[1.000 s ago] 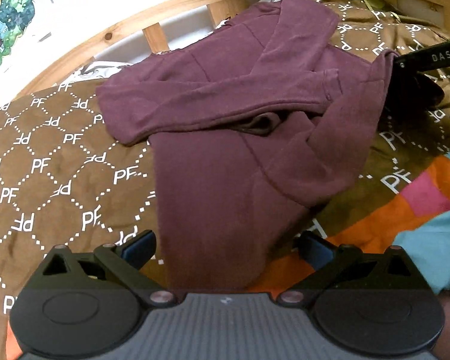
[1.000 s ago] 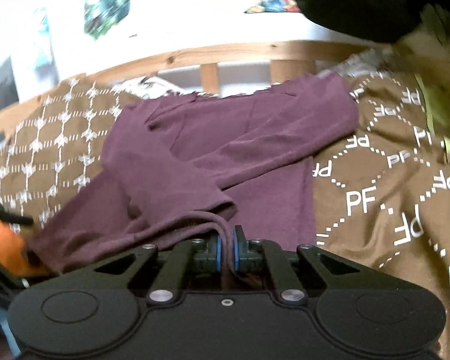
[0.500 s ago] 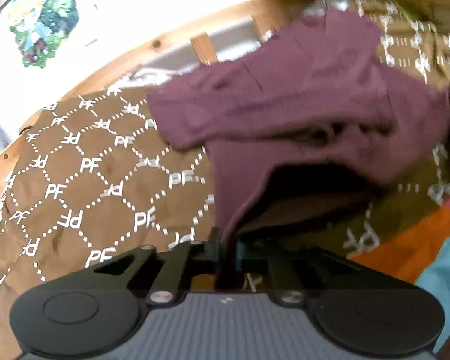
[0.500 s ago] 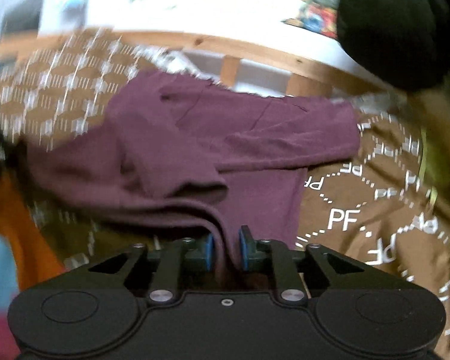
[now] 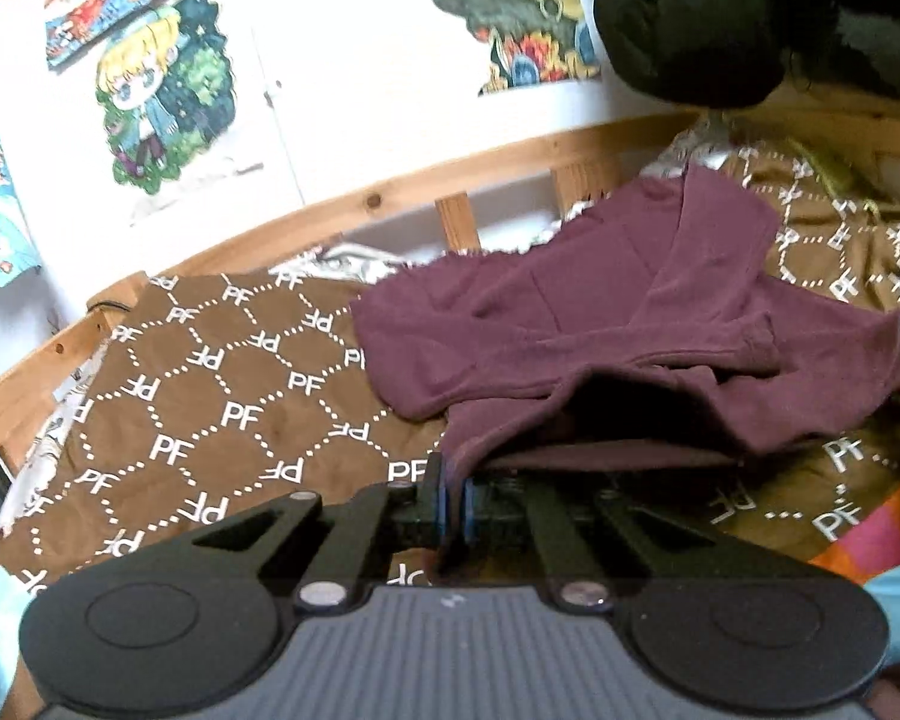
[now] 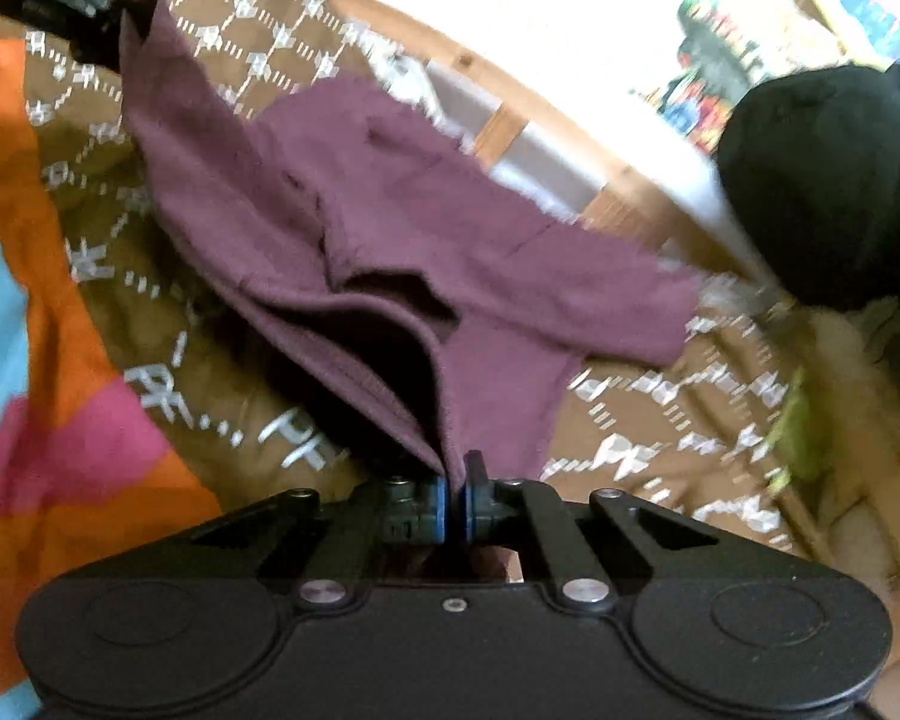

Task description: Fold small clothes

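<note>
Maroon top pinched at its hem by both your grippers.
Left gripper and right gripper each clamp their fingers on cloth, lifting the edge above the brown bedspread.

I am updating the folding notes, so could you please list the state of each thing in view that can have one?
left gripper: shut on the hem of the maroon top.
right gripper: shut on the hem of the maroon top.
maroon top: sleeves folded across the front, hem end lifted off the bed, collar end resting on it.
brown blanket: spread flat on the bed under the top.
</note>
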`<state>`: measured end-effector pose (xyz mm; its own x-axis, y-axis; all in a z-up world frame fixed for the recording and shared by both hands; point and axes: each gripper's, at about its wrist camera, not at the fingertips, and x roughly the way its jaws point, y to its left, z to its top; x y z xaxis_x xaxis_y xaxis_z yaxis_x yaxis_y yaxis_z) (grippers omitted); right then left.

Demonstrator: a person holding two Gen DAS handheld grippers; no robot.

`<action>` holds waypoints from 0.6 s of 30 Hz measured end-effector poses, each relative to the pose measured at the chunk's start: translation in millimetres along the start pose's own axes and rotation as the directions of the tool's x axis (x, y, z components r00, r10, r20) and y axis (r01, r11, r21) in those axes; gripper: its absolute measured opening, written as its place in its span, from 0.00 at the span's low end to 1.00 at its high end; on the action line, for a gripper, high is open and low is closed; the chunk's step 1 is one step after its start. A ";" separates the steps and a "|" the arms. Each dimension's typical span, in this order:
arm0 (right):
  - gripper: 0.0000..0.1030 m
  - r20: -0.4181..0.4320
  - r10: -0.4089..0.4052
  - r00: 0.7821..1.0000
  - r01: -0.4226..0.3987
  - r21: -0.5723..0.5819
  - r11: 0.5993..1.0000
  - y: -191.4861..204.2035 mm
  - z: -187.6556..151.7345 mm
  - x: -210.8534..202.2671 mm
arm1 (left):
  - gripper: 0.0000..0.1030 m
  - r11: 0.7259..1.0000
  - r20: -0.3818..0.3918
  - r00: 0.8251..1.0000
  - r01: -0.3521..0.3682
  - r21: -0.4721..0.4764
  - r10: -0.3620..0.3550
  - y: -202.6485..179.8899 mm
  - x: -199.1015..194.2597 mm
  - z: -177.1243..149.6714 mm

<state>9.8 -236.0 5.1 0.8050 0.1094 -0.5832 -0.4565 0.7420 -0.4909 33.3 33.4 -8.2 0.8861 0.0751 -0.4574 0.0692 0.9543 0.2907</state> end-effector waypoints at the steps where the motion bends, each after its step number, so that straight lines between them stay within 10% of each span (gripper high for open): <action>1: 0.04 0.013 -0.014 1.000 0.014 0.004 1.000 -2.5 3.2 -6.9 | 0.04 1.000 0.010 1.000 0.001 -0.006 -0.001 2.1 -6.4 0.3; 18: 0.04 0.067 0.199 0.978 -0.207 0.139 0.968 -39.9 35.8 -189.6 | 0.04 0.972 0.103 0.980 0.186 -0.141 -0.172 77.9 -156.3 -4.5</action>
<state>-111.0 -262.7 158.4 0.7215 0.2994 -0.6243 -0.5559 0.7880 -0.2646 -101.8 97.2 82.2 0.9034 -0.1209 -0.4113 0.1677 0.9826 0.0794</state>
